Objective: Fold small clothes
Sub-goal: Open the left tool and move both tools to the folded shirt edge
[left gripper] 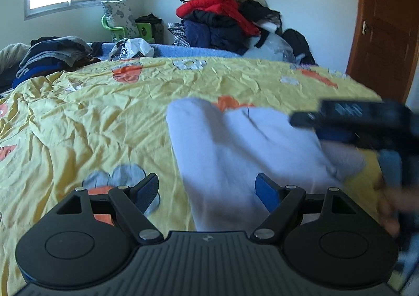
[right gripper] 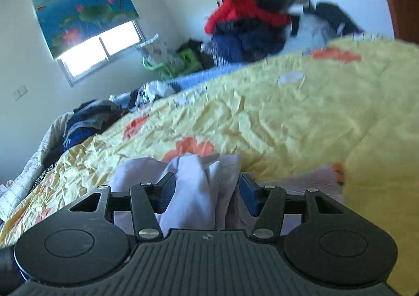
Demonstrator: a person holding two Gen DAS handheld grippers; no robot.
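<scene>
A small pale lavender-white garment (left gripper: 235, 152) lies on the yellow flowered bedsheet (left gripper: 104, 118), its two lobes pointing away from me. My left gripper (left gripper: 207, 191) hovers low over its near end, fingers wide apart on either side of the cloth, nothing pinched. My right gripper (left gripper: 309, 125) reaches in, blurred, from the right over the garment's right edge. In the right wrist view the bunched garment (right gripper: 191, 186) sits between the parted fingers of the right gripper (right gripper: 207, 191); the pads do not press it.
A tall heap of red and dark clothes (left gripper: 225, 18) stands beyond the bed. Dark folded clothes (left gripper: 52, 55) lie at its far left. A brown door (left gripper: 387, 34) is on the right. A raised fold of sheet (right gripper: 379, 165) crowds the right wrist view.
</scene>
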